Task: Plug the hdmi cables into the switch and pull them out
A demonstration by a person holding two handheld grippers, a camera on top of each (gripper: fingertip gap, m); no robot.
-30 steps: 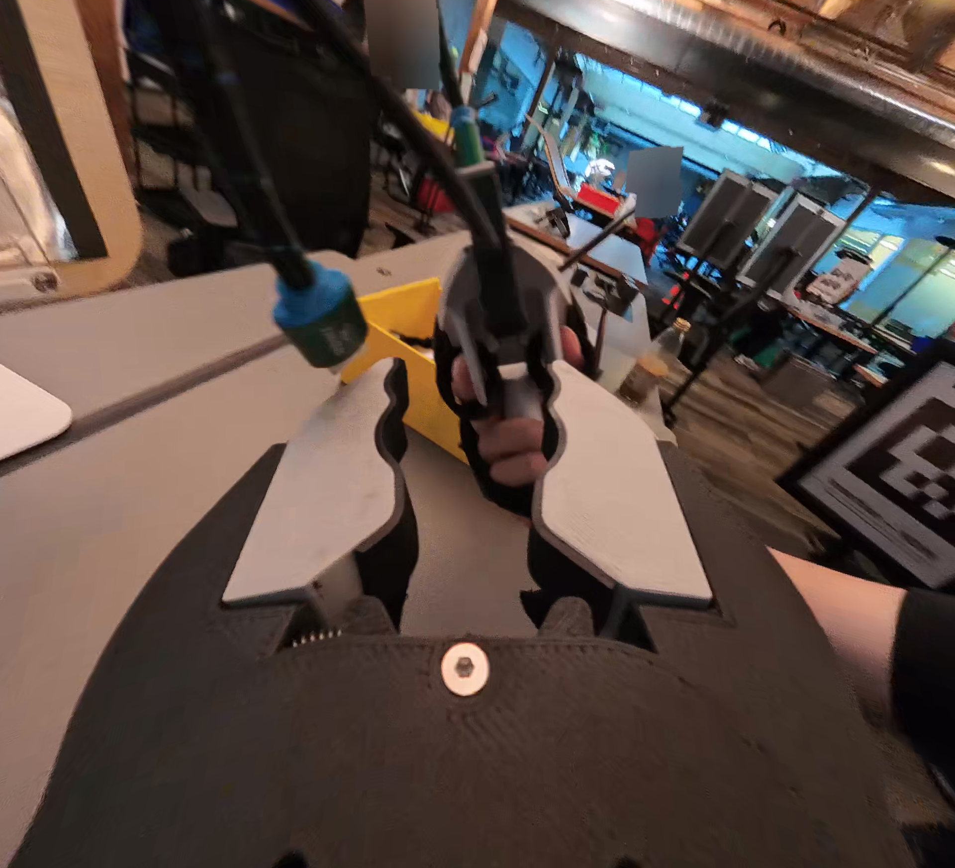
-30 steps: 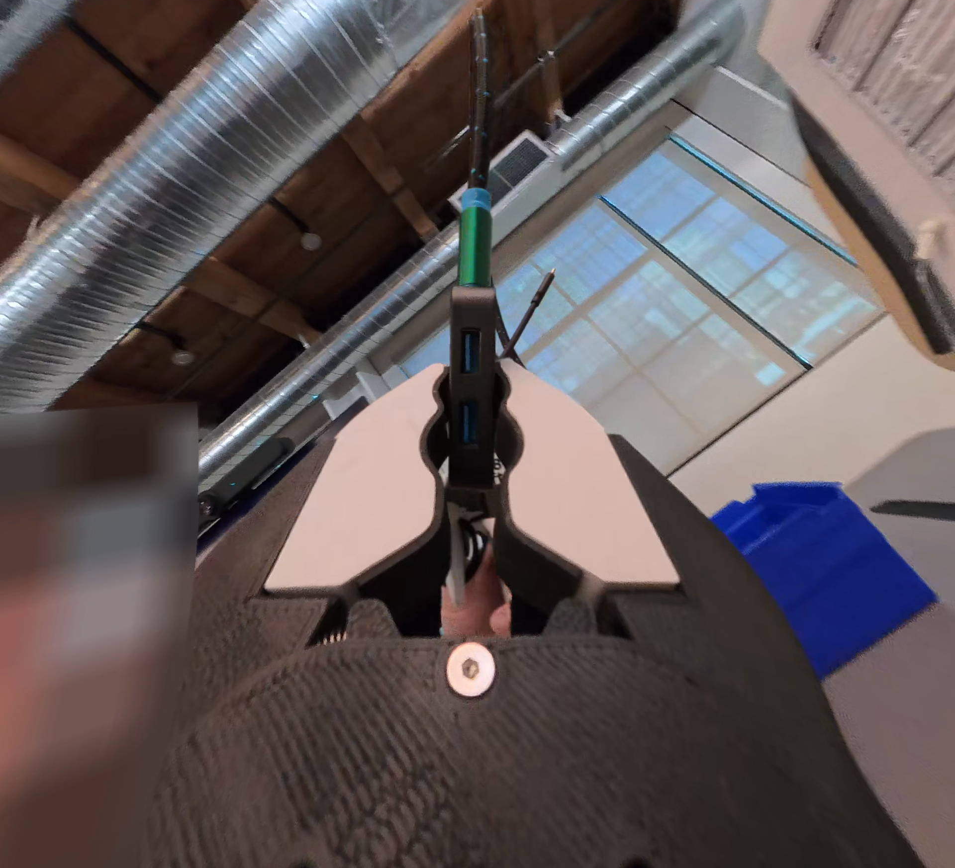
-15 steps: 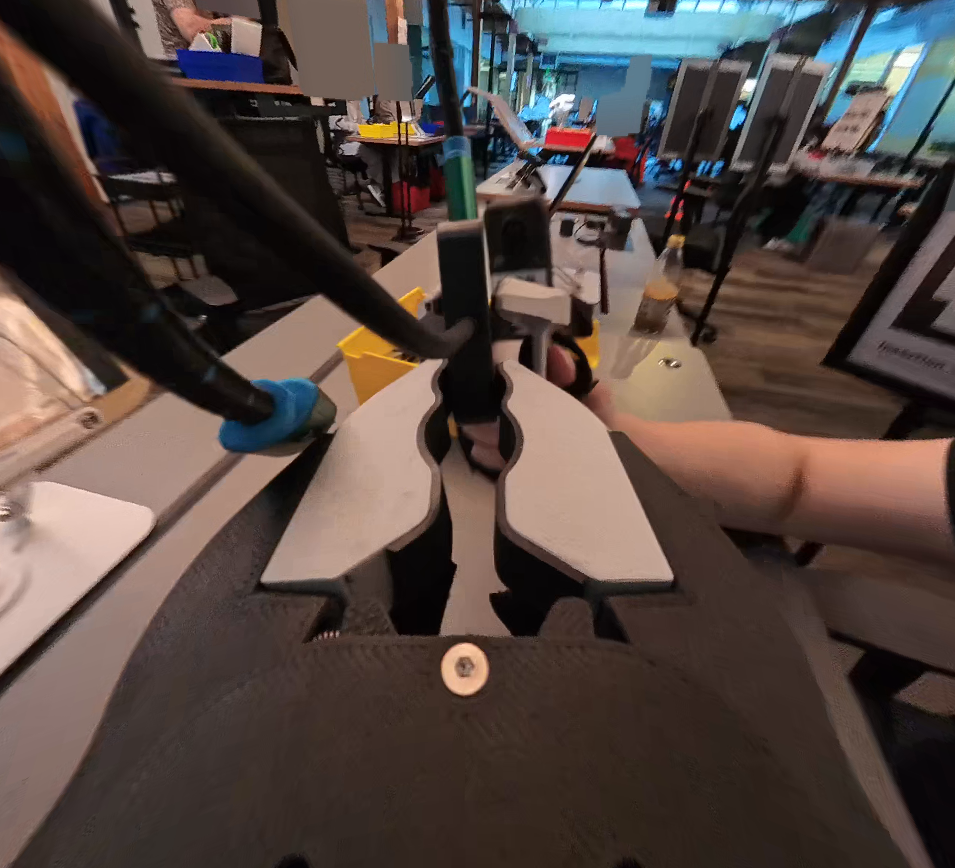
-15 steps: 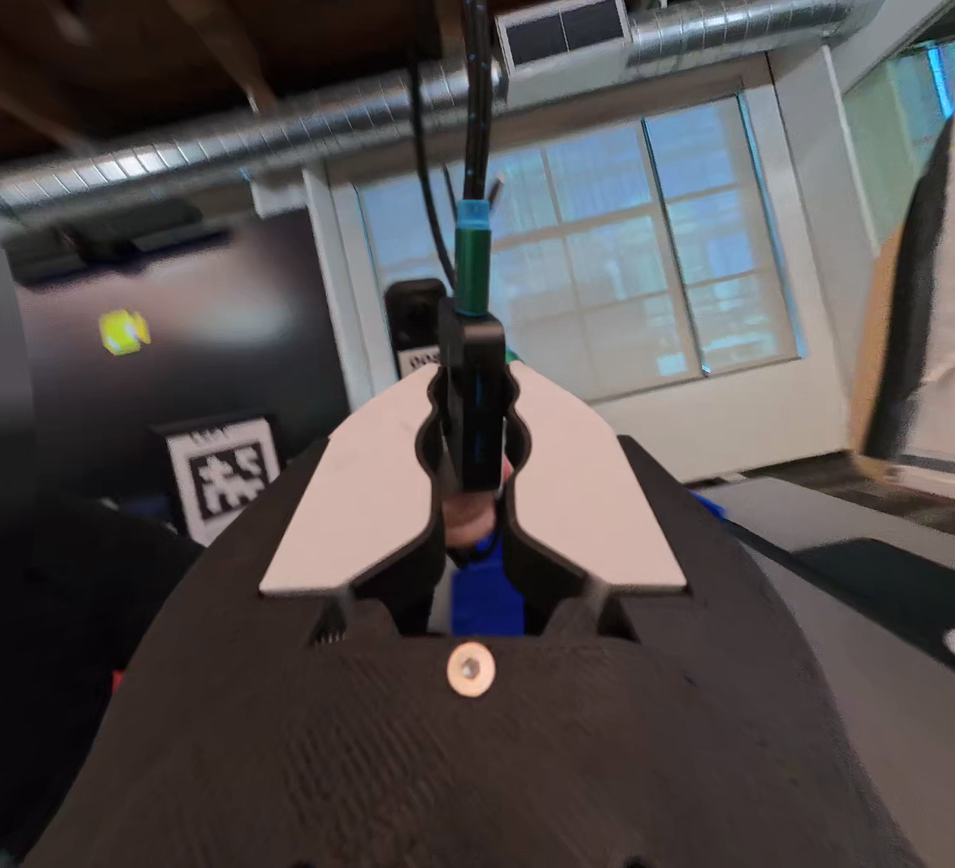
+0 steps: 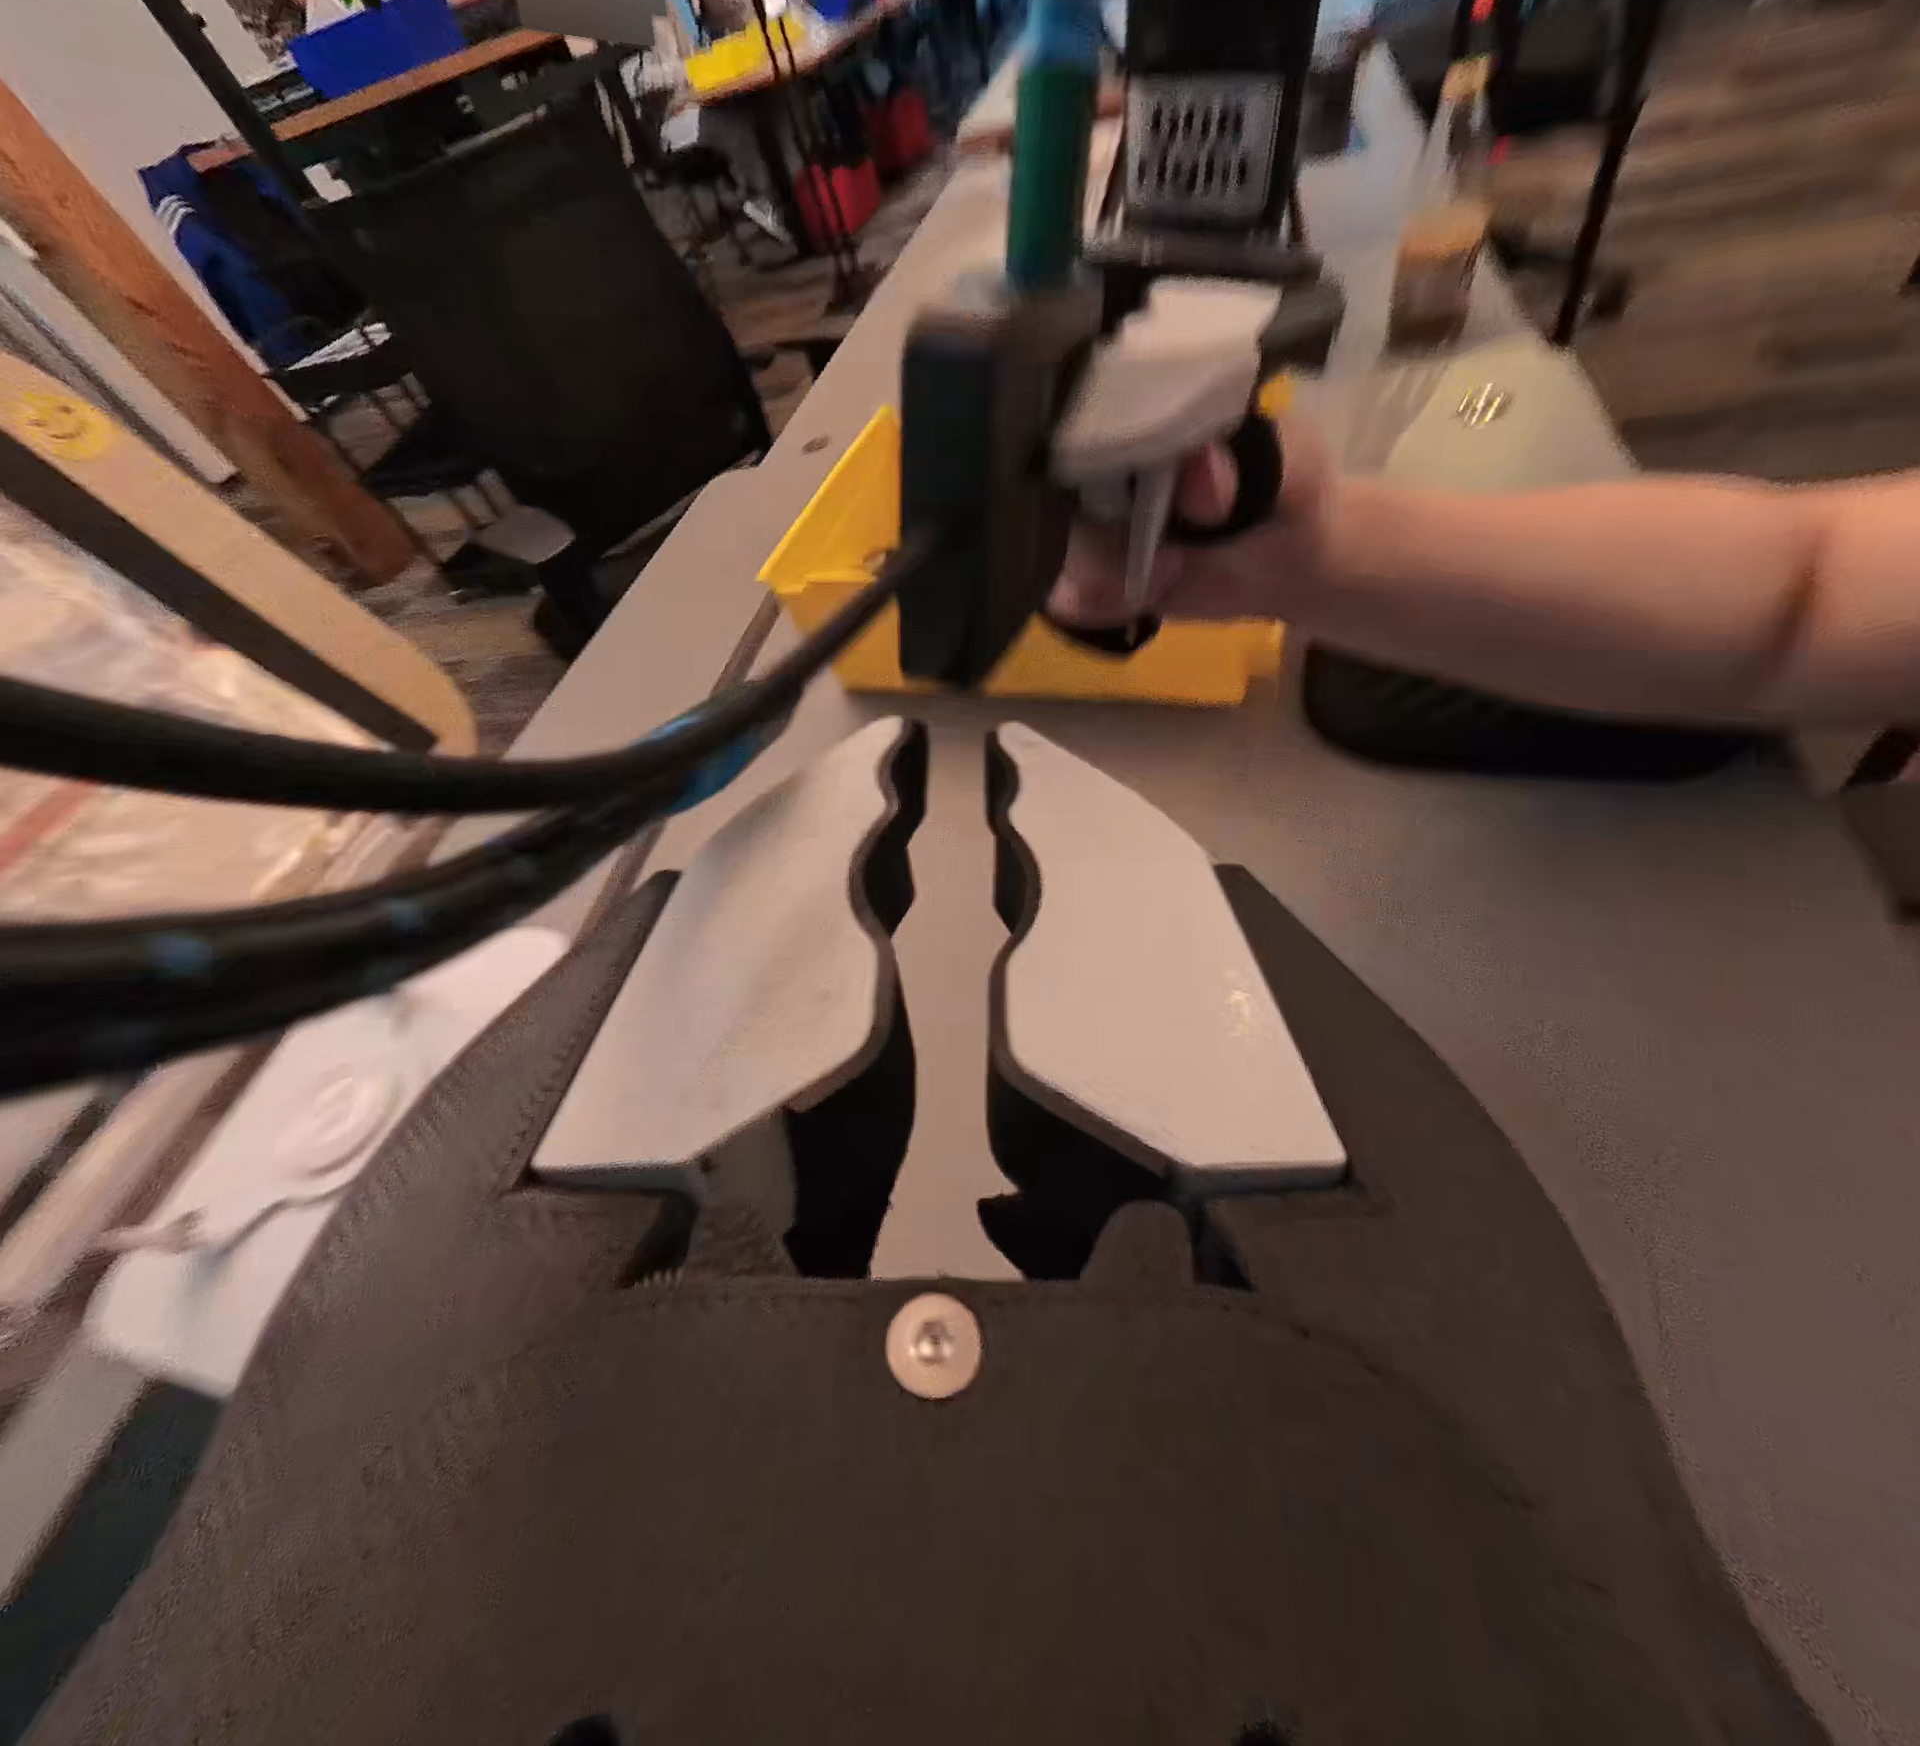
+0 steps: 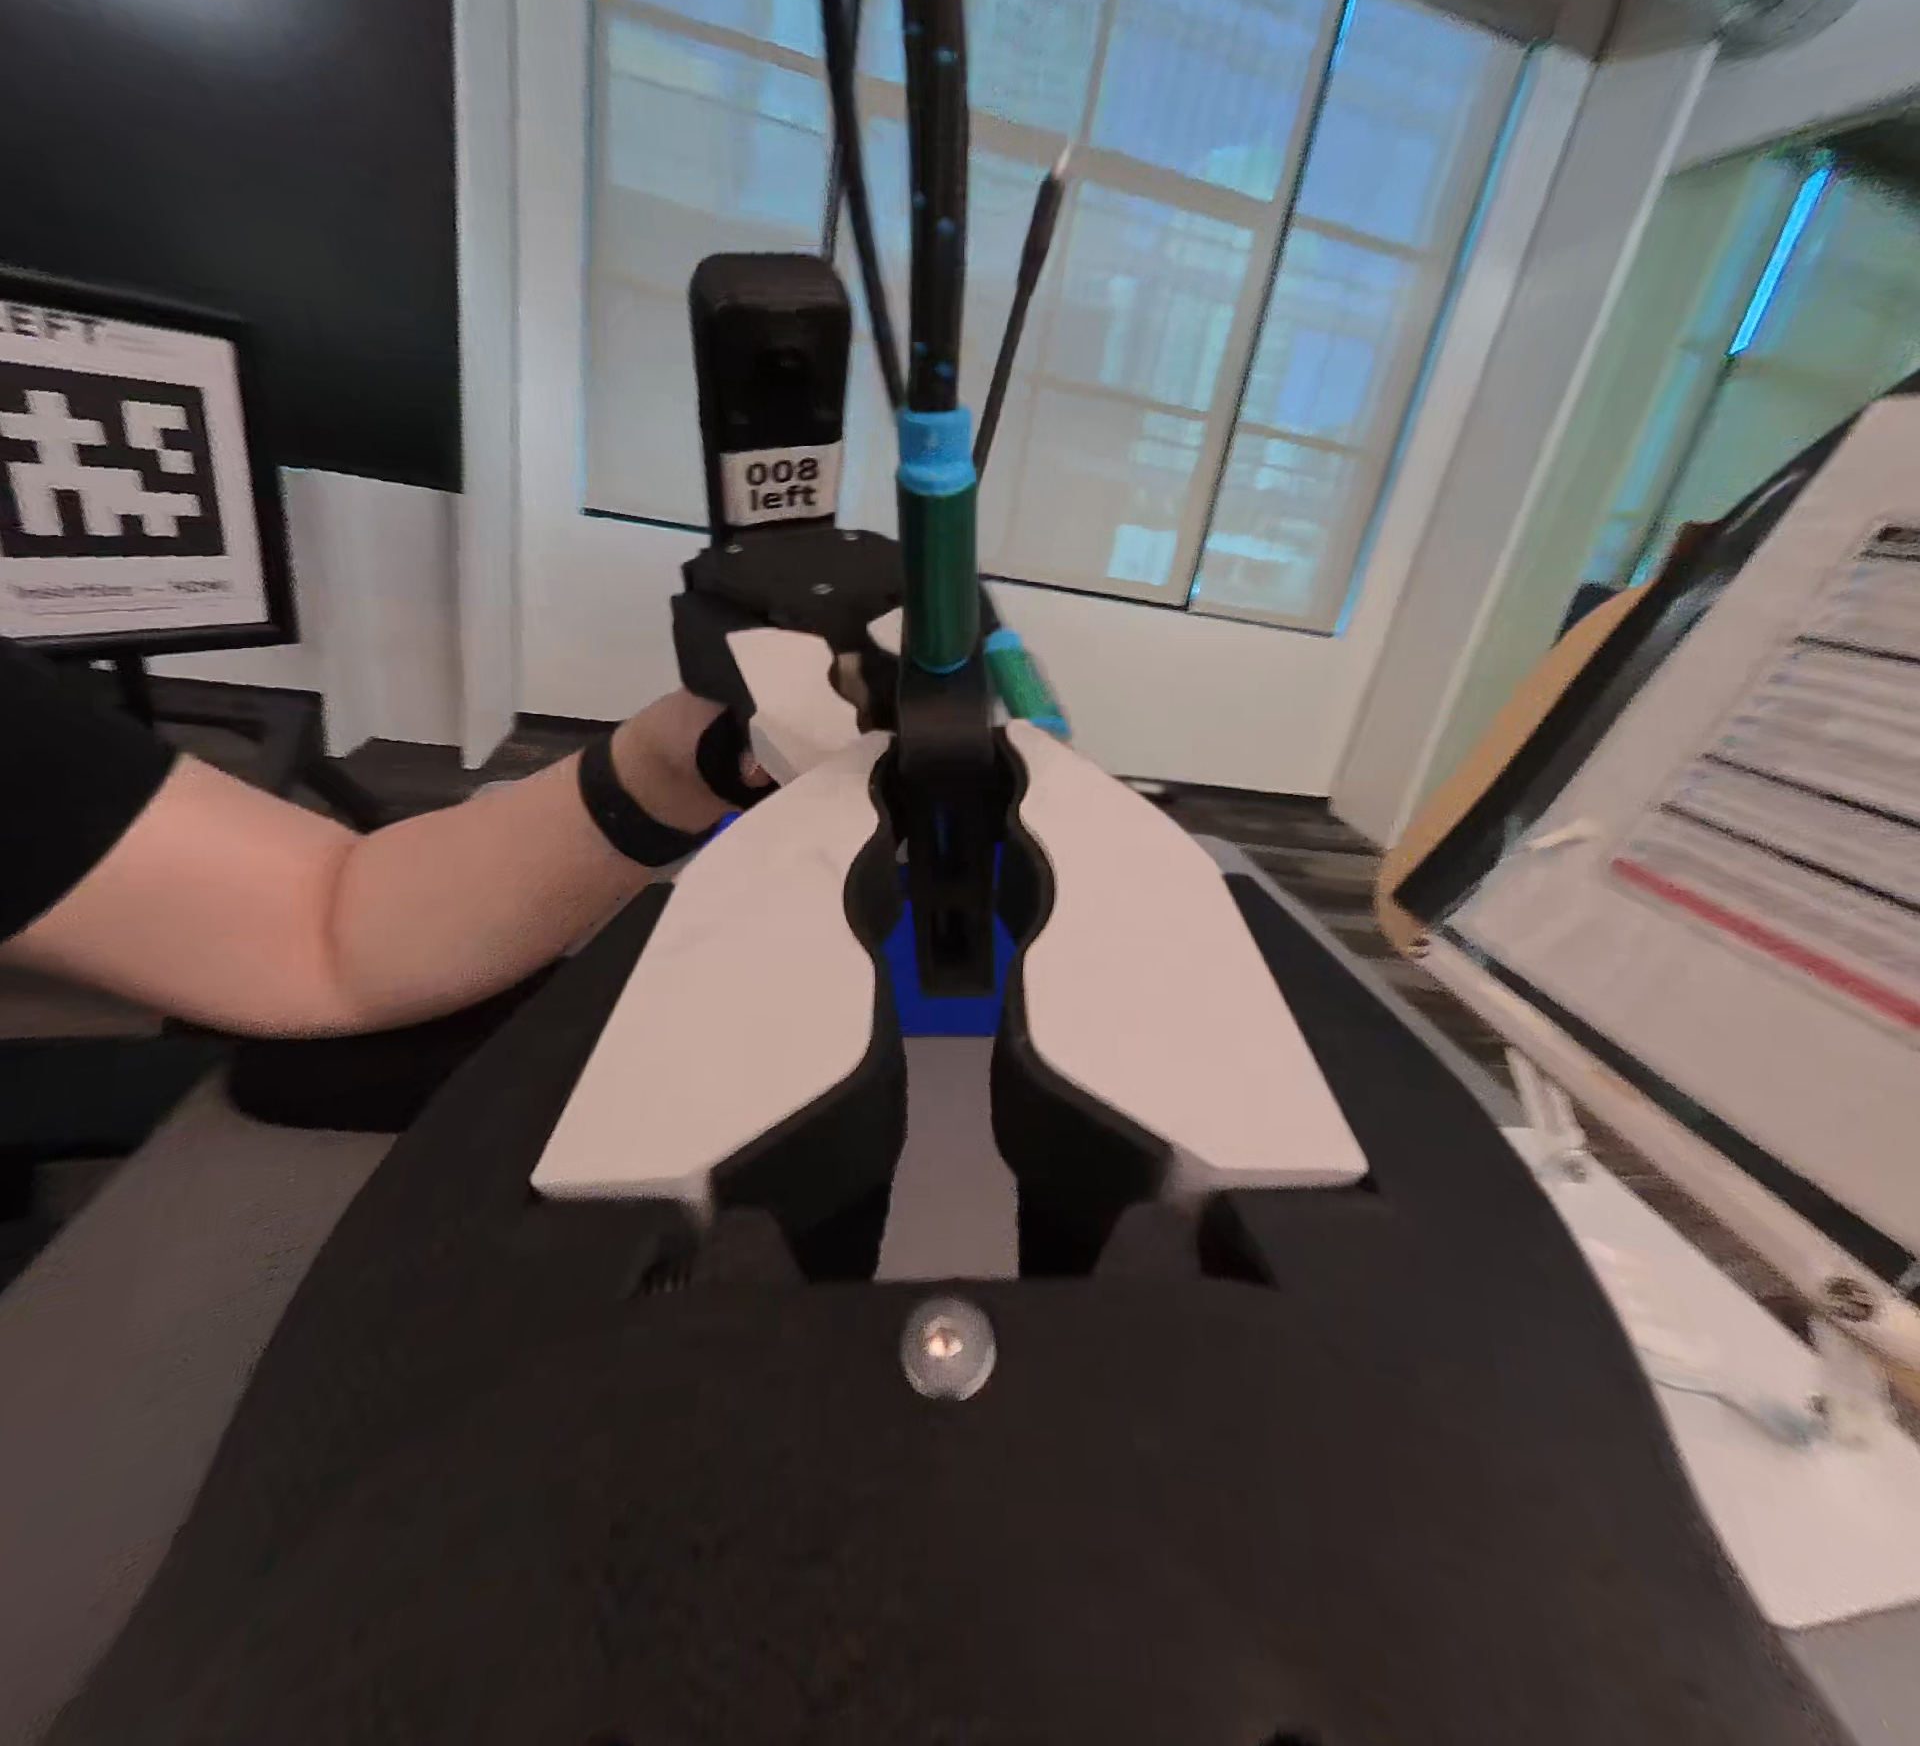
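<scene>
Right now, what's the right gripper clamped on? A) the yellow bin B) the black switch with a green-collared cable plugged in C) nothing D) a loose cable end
B: the right gripper is shut on the black switch, and the green-collared HDMI plug stands in its top.

Matt black plastic switch [image 6: 940, 823]; glossy green metallic HDMI plug [image 6: 938, 584]; smooth yellow plastic bin [image 5: 842, 533]; matt grey tabletop [image 5: 1507, 948]; shiny steel screw [image 5: 933, 1345].
</scene>
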